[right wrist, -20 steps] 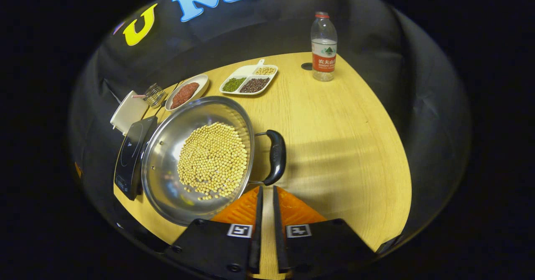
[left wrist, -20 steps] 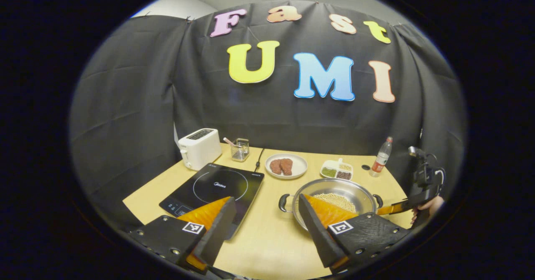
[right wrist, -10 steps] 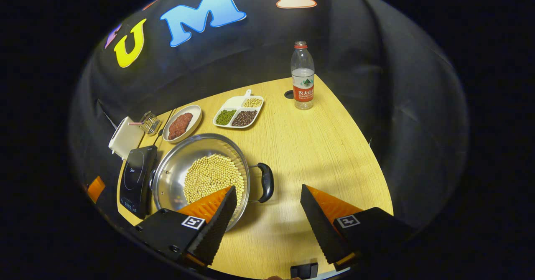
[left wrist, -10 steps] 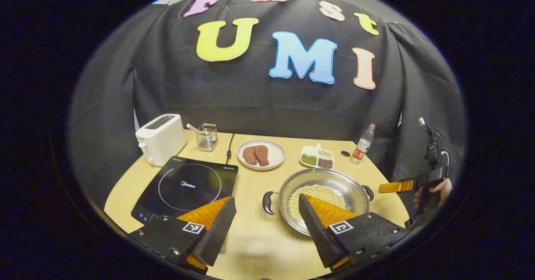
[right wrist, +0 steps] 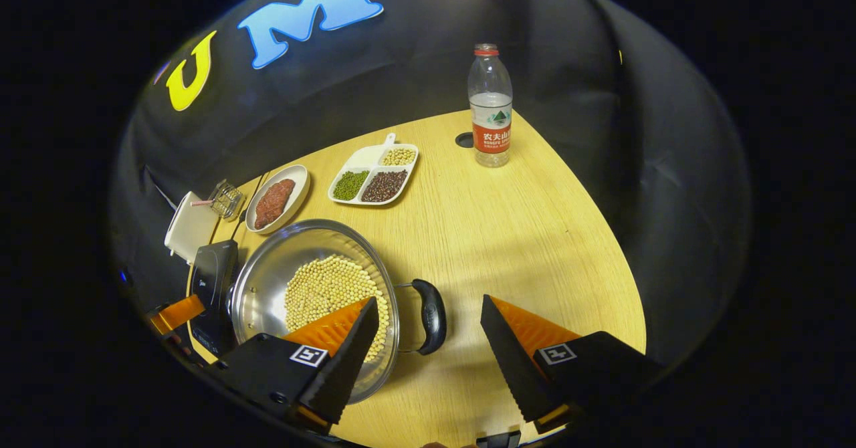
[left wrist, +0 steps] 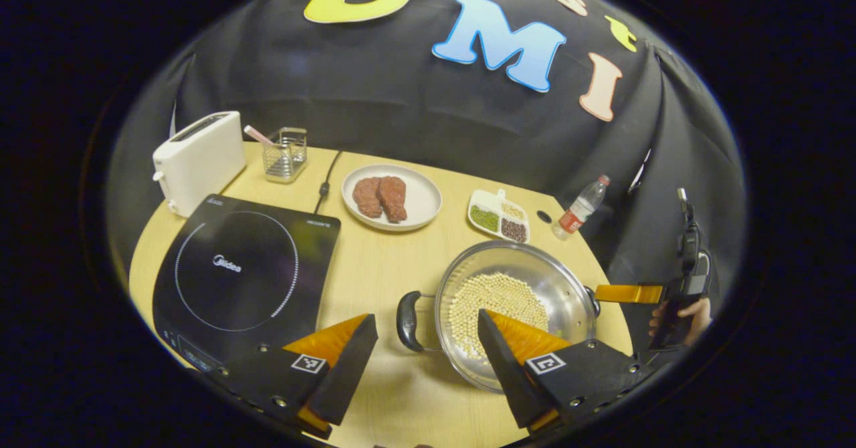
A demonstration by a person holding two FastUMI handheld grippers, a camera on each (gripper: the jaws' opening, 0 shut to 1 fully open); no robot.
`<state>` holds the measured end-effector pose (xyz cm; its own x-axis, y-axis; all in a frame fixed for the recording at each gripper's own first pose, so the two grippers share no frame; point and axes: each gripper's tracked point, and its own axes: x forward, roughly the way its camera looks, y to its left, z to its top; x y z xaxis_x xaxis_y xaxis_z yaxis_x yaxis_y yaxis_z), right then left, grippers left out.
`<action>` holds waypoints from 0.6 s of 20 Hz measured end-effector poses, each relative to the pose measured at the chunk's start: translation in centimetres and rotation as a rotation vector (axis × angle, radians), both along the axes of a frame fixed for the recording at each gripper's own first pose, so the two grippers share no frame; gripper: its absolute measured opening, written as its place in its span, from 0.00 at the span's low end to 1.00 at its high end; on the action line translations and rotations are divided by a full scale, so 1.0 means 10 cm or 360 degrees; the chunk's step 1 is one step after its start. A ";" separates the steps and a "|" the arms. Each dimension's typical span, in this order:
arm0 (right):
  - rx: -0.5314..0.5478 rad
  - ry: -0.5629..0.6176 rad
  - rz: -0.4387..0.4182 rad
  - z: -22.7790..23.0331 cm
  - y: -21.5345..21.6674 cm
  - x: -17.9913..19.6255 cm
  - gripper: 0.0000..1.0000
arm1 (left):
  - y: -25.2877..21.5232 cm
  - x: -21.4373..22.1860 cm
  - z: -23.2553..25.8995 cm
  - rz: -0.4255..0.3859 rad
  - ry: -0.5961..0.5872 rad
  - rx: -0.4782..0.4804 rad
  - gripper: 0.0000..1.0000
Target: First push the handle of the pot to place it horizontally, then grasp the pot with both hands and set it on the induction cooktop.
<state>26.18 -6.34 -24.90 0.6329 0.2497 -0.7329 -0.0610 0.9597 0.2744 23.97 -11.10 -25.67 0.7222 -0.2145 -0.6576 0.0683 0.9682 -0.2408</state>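
Note:
A steel pot (left wrist: 568,301) holding pale beans sits on the wooden table, right of the black induction cooktop (left wrist: 241,271). Its near black handle (left wrist: 406,311) lies just ahead of my left gripper (left wrist: 424,354), which stands open above it and holds nothing. In the right gripper view the pot (right wrist: 261,294) is at lower left, and its other handle (right wrist: 431,315) lies between the open fingers of my right gripper (right wrist: 428,348), slightly ahead of them. The right gripper (left wrist: 628,293) also appears in the left gripper view beyond the pot's far rim, with a hand (left wrist: 689,311) holding it.
A white toaster (left wrist: 197,157), a wire holder (left wrist: 284,154), a plate of meat (left wrist: 391,197), a divided dish of beans (left wrist: 498,214) and a water bottle (right wrist: 490,107) stand along the back of the table. Bare tabletop (right wrist: 535,234) lies right of the pot.
The right gripper went from shut to open and now straddles the pot's handle. The left gripper moved in and tilted down toward the pot's other handle.

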 end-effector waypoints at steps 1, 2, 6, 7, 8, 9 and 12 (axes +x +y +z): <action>-0.0005 0.0011 0.0003 -0.04 0.02 0.02 0.98 | -0.02 0.05 -0.09 -0.0010 0.0030 -0.0009 0.92; -0.0009 0.0029 0.0002 -0.10 0.03 0.03 0.98 | -0.02 0.07 -0.18 -0.0018 0.0066 -0.0007 0.91; -0.0008 0.0064 0.0054 -0.26 0.17 0.07 0.98 | -0.07 0.20 -0.46 -0.0069 0.0151 0.0021 0.91; -0.0025 0.0078 0.0065 -0.32 0.16 0.08 0.98 | -0.08 0.22 -0.51 -0.0073 0.0176 0.0027 0.93; -0.0028 0.0092 0.0074 -0.37 0.18 0.07 0.98 | -0.10 0.23 -0.56 -0.0080 0.0209 0.0023 0.91; -0.0014 0.0101 0.0078 -0.41 0.20 0.08 0.98 | -0.13 0.23 -0.61 -0.0091 0.0231 0.0021 0.93; 0.0021 0.0138 0.0085 -0.54 0.22 0.09 0.98 | -0.15 0.27 -0.75 -0.0098 0.0280 0.0029 0.91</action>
<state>27.10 -4.13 -30.27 0.5529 0.2913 -0.7807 -0.0873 0.9520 0.2934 26.65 -12.61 -33.16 0.5817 -0.2417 -0.7767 0.0859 0.9678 -0.2368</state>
